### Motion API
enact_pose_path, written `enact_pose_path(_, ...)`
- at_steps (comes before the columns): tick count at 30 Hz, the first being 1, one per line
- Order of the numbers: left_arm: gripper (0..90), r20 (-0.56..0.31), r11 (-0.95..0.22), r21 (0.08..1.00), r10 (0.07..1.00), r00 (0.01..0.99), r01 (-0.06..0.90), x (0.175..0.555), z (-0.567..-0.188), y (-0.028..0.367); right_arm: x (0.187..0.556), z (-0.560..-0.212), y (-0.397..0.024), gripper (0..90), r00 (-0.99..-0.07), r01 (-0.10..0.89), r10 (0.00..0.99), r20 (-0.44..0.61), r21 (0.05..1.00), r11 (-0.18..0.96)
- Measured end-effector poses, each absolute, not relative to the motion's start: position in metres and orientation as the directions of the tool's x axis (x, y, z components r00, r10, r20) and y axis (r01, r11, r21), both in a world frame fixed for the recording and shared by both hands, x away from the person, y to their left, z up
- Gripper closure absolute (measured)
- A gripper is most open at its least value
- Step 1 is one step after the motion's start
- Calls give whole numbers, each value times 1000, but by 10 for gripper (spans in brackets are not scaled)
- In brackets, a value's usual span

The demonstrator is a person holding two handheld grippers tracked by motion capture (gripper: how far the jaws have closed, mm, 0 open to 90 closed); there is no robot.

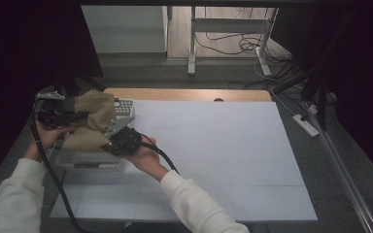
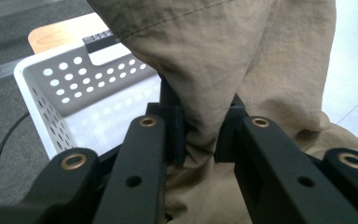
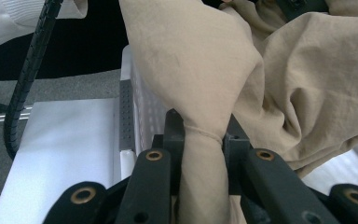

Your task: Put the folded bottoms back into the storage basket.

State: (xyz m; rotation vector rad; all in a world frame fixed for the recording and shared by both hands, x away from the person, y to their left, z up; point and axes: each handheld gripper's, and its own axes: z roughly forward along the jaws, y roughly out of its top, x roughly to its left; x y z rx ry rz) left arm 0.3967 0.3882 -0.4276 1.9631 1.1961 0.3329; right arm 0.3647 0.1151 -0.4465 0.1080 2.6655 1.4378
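Tan garment (image 1: 93, 121) bunched over white perforated basket (image 1: 92, 165) at tabletop's left edge. Left gripper (image 2: 200, 140) and right gripper (image 3: 203, 140) jaws each pinch fabric fold, likely sharing weight, keeping cloth gathered above basket.

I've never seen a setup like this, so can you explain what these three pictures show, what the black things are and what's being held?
A person at a table holds a hand-operated gripper in each hand: left gripper, right gripper. One picture looks down from above. The other two come from cameras riding on each gripper, looking along its black jaws. Both grippers are shut on a tan cloth, bunched fabric pinched between the jaws of each (left gripper, right gripper). The cloth is held over a white perforated basket, which stands on the white table cover.
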Motion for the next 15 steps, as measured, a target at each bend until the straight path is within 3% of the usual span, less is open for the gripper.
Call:
enact_pose_path(13,764,-196,-231,705,846,497,670,410,-446,386,371,-457,121,761,-992,31,120,-46,822,568)
enact_pose_path(14,745,-197,-220,709,850,488,669,411,-447,385,371,-458,121,754,-992,33,121,-43,825,564)
enact_pose_path(15,656,-194,-192,722,865,462,664,413,-448,385,371,-458,121,725,-992,33,119,-43,823,567)
